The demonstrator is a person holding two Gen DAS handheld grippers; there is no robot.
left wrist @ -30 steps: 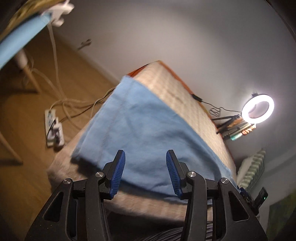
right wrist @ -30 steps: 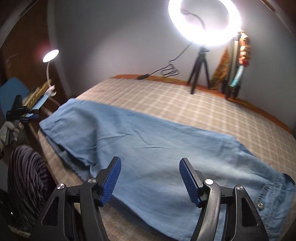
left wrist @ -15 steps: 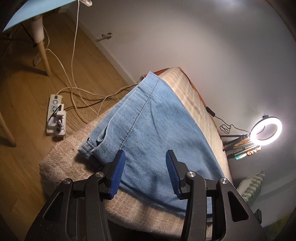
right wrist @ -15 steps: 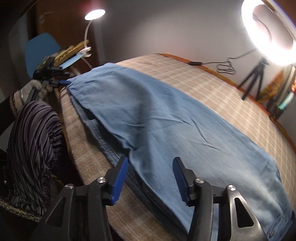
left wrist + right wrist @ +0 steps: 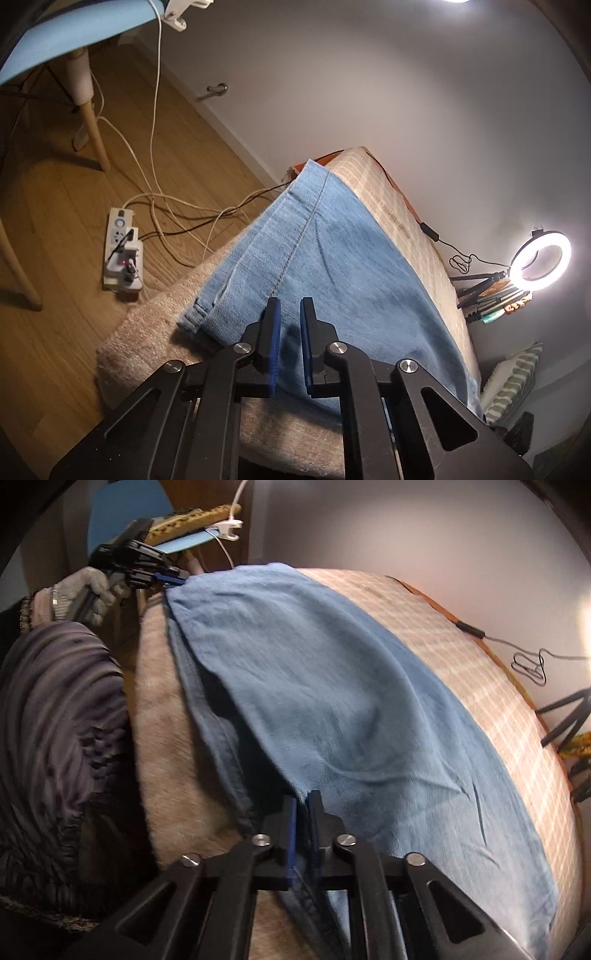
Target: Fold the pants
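At the near edge of the bed point(image 5: 159, 354), where the beige cover drops over the side, both tools are set on the long side of the blue denim pants point(image 5: 332, 266). The left gripper point(image 5: 290, 314) is seen with its blue pads drawn narrow, a slim gap left between them, and denim lies in and under that gap near the hem corner; whether cloth is truly pinched cannot be told. The right gripper point(image 5: 303, 799) is closed almost fully on the folded edge of the pants further along the same side, and a ridge of cloth is raised at its tips. The pants are spread lengthwise along the bed, one hem reaching the far corner by the wall. For the step to be done well, both layers of the edge should be caught, not the top one alone, and the two grips should be lifted together and carried evenly toward the far side so that the fold line stays straight. Beyond the bed, the ring light point(image 5: 541, 260) stands against the wall.
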